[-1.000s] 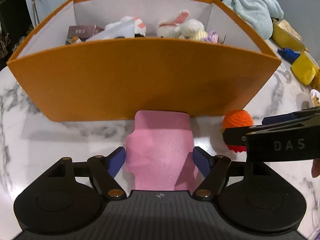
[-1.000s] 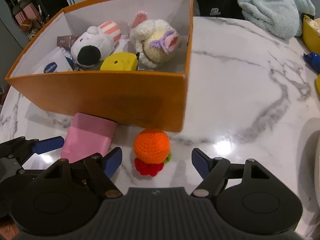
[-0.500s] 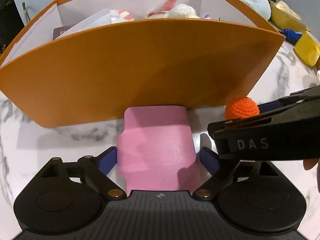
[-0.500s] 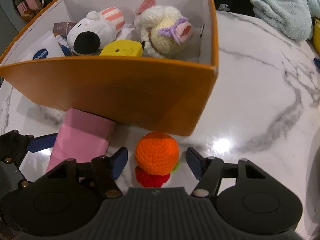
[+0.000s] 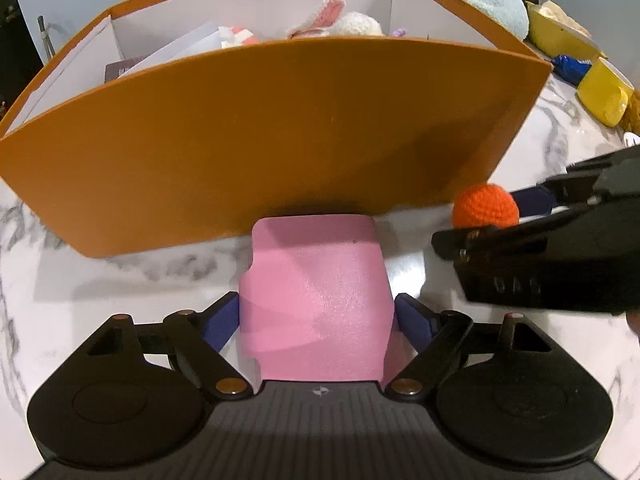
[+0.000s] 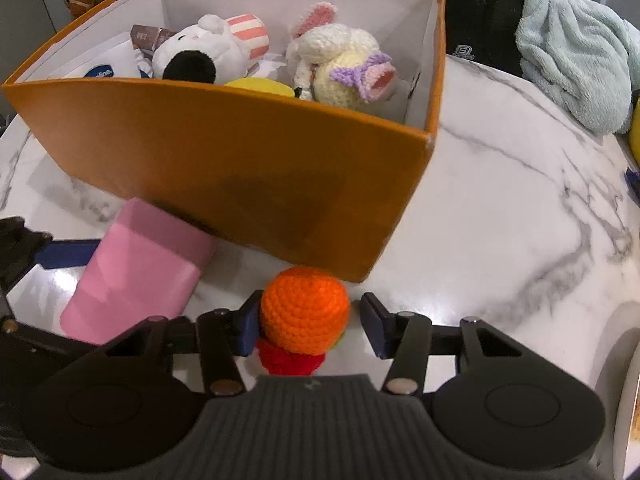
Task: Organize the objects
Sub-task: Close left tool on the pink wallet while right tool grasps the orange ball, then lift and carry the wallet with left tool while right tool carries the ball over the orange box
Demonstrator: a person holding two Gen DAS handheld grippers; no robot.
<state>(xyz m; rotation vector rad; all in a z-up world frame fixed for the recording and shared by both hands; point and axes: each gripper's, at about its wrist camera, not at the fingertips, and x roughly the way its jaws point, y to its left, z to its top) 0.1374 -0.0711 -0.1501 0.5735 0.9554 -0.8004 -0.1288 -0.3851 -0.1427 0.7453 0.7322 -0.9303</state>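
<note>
An orange box with white inner walls stands on the marble table and holds several plush toys. A pink rectangular block lies against its near wall. My left gripper straddles the block, its blue pads touching or nearly touching both sides. An orange crocheted ball with a red base sits by the box's corner; it also shows in the left wrist view. My right gripper is open around it, left pad touching, right pad a small gap away.
The marble table extends to the right. A light blue towel and a black garment lie at the back right. Yellow containers and a blue wrapper lie at the far right.
Both grippers have moved forward and narrowed. The left jaws now flank the pink block closely. The right jaws now surround the orange ball, which was ahead of them before.
</note>
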